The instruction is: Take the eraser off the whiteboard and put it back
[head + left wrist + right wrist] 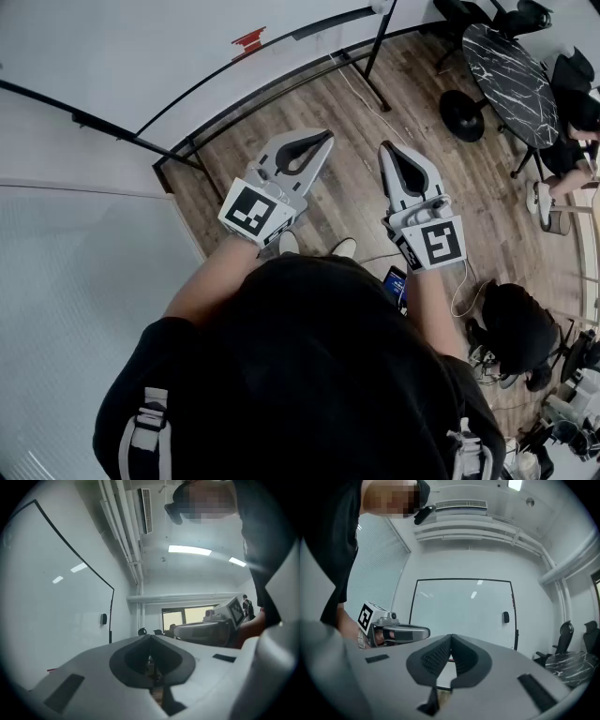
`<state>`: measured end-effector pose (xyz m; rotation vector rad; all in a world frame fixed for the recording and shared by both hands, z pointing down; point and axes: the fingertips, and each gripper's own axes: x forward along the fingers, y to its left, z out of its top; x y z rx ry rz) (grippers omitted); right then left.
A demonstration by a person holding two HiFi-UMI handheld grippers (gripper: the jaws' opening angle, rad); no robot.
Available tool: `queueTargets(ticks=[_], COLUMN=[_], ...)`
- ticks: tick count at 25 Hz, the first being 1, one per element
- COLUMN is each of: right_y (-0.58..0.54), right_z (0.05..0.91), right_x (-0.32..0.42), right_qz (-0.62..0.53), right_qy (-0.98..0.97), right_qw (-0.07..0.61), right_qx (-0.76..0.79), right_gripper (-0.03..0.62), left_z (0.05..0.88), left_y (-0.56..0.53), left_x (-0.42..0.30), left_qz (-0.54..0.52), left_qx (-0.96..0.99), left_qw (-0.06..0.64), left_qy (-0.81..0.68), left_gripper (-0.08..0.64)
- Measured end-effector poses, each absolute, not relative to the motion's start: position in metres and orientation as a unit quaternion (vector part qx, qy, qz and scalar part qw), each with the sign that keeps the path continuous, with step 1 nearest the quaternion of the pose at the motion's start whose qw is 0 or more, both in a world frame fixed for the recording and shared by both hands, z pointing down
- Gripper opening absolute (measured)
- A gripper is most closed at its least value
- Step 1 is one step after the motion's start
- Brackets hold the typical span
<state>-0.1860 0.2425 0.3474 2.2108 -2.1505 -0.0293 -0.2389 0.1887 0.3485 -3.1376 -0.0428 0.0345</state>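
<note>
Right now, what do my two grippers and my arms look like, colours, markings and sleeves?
The left gripper and right gripper both have pale grey tapering shells, with dark grey ribbed pads lining the jaws. Each carries a white cube printed with black square markers. You wear a black short-sleeved shirt with grey shoulder straps.

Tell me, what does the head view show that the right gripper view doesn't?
Only the head view shows the white shoes, the black bag on the floor and the marker cube on the right tongs. Only the right gripper view shows the small dark eraser stuck on the whiteboard, and the ceiling vent. Both show the left tongs, shut and empty, and the marble table.
</note>
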Motion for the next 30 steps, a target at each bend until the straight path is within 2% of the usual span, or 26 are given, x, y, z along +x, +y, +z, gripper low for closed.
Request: queueTargets(ticks=[14, 30], right_y=[0.278, 0.327], right_z=[0.346, 0.352], right_x=[-0.157, -0.093], right_qz=[-0.021, -0.005], right_qy=[-0.692, -0.703], right_qw=[0.010, -0.006], right_qx=[0.721, 0.711], right_gripper=[0.000, 0.000], left_z=[0.350, 0.350], left_y=[0.225, 0.282], left_x=[-0.209, -0.143], left_qz=[0.005, -0.005], left_qx=[-1.000, -1.000], left_qw=[0.009, 0.019], left_qy=[-0.021, -0.018], left_gripper=[0.005, 0.005])
